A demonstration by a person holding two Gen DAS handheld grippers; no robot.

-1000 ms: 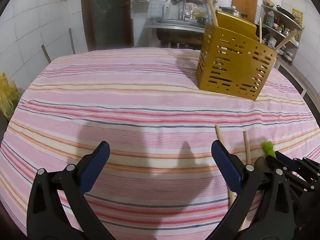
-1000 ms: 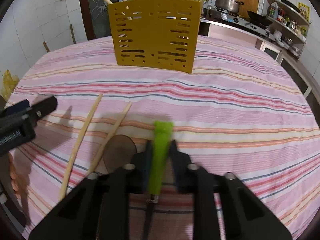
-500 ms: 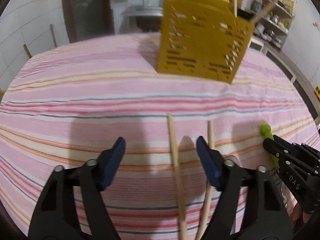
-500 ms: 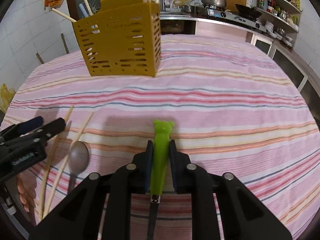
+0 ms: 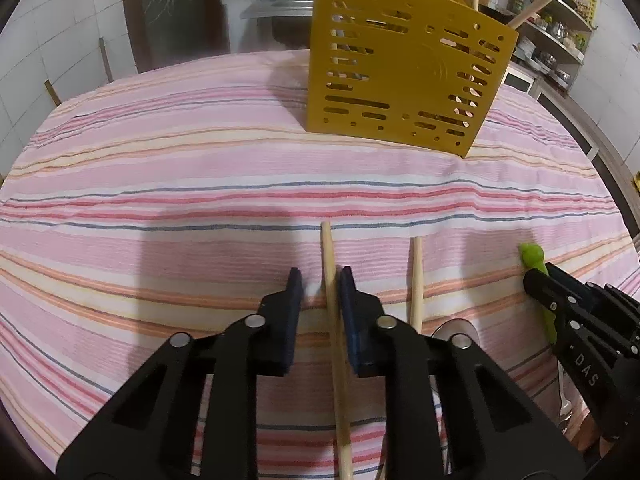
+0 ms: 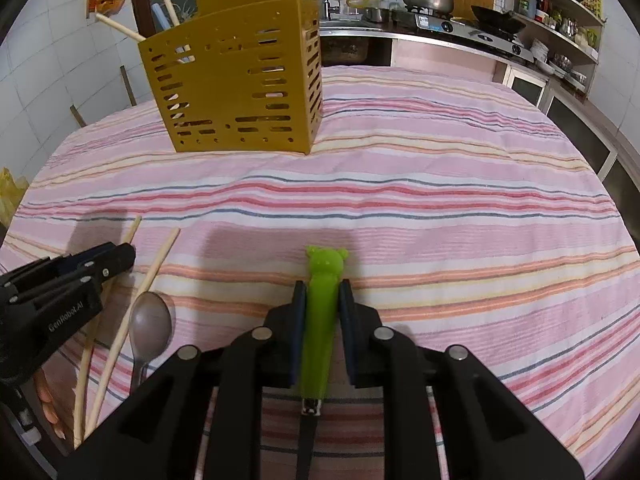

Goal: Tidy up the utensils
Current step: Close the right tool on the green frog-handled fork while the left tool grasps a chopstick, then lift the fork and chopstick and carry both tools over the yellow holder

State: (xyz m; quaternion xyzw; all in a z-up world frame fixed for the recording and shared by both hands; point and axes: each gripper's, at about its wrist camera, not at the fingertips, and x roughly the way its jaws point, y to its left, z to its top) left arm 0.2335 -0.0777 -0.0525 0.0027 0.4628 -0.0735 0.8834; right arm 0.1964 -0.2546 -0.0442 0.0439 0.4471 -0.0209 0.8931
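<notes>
Utensils left on the pink striped cloth surface point(image 5: 200, 168): we see a pale wooden chopstick point(image 5: 334, 320) lying between our left tongs point(image 5: 320, 286), long axis running along the fingers toward the mustard slotted plastic holder point(image 5: 404, 76). Left jaws closing, right pad touching, left pad just off. Second chopstick point(image 5: 417, 276) and metal spoon point(image 6: 149, 326) beside. Right tongs point(image 6: 322, 294) clamp the green bear-topped handle point(image 6: 324, 276), holder ahead-left.
</notes>
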